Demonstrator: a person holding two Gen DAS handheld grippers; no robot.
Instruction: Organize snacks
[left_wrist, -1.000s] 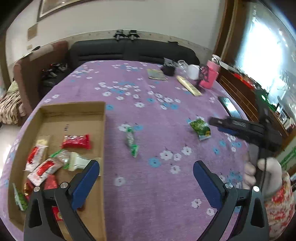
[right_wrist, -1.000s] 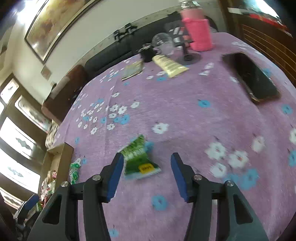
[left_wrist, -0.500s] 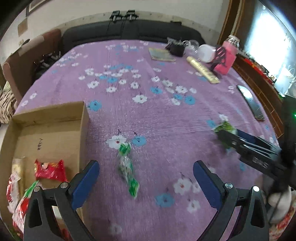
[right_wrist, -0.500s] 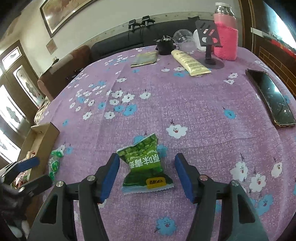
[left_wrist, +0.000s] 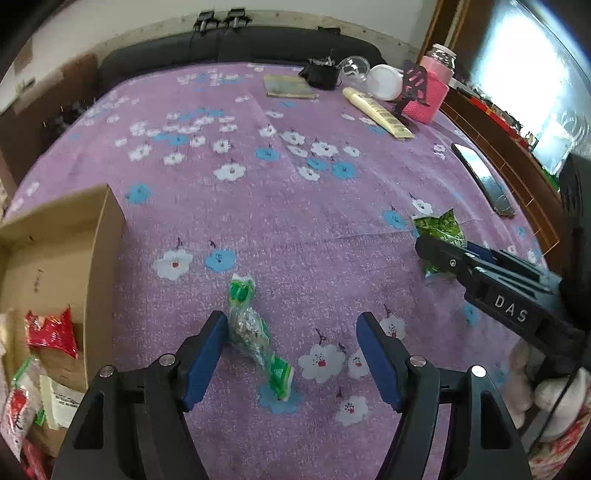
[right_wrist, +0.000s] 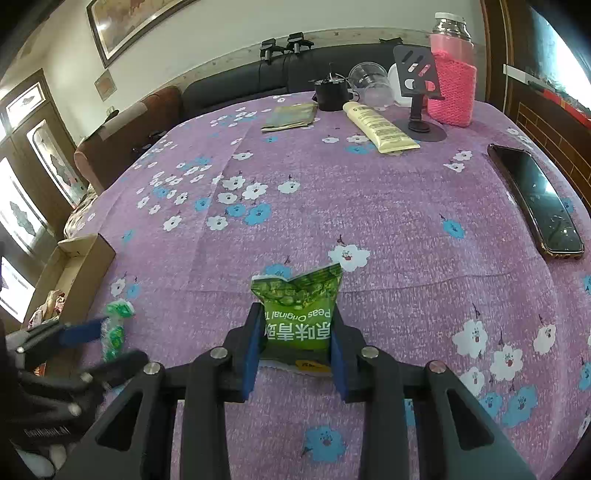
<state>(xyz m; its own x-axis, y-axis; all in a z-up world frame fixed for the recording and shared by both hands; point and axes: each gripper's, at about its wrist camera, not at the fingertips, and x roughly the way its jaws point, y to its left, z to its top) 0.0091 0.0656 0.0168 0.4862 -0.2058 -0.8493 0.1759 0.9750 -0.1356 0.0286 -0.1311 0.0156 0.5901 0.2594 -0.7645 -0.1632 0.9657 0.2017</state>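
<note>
right claw (right_wrist: 295, 347) tight on pea packet (right_wrist: 297, 314)

Black left gripper (left_wrist: 291, 354), blue pads, silver screws; right gripper (right_wrist: 295, 343) alike

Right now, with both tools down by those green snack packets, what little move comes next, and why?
Probably lift the right gripper: its jaws look shut on the green pea packet, which lies on the tablecloth. The cardboard box sits far left.
</note>
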